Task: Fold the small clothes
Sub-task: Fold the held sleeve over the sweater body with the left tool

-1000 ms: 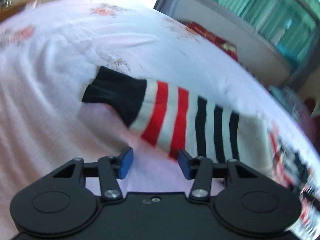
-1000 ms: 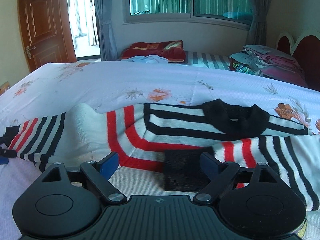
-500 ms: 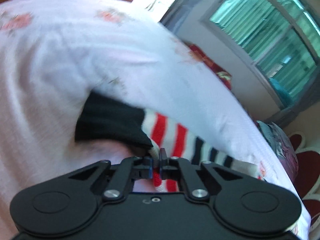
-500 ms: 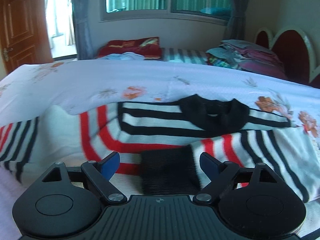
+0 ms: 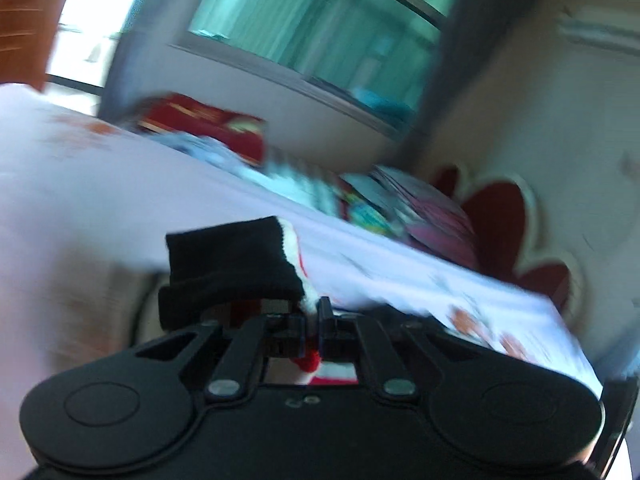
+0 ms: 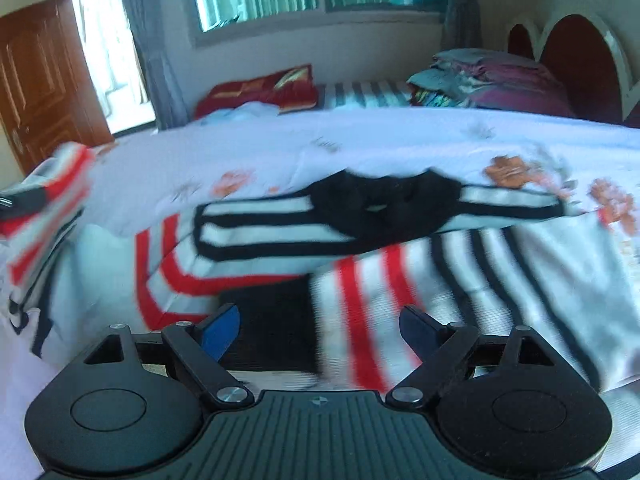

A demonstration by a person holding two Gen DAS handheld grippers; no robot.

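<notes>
My left gripper pinches the sleeve by its black ribbed cuff, lifted at frame centre. I judge this the sleeve fold; next, carry it across the sweater, a soft striped knit on the bed. My right gripper hovers spread wide, holding nothing.

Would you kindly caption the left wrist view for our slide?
Left claw shut on the striped sweater's sleeve, its black cuff lifted above the floral bedsheet.
</notes>
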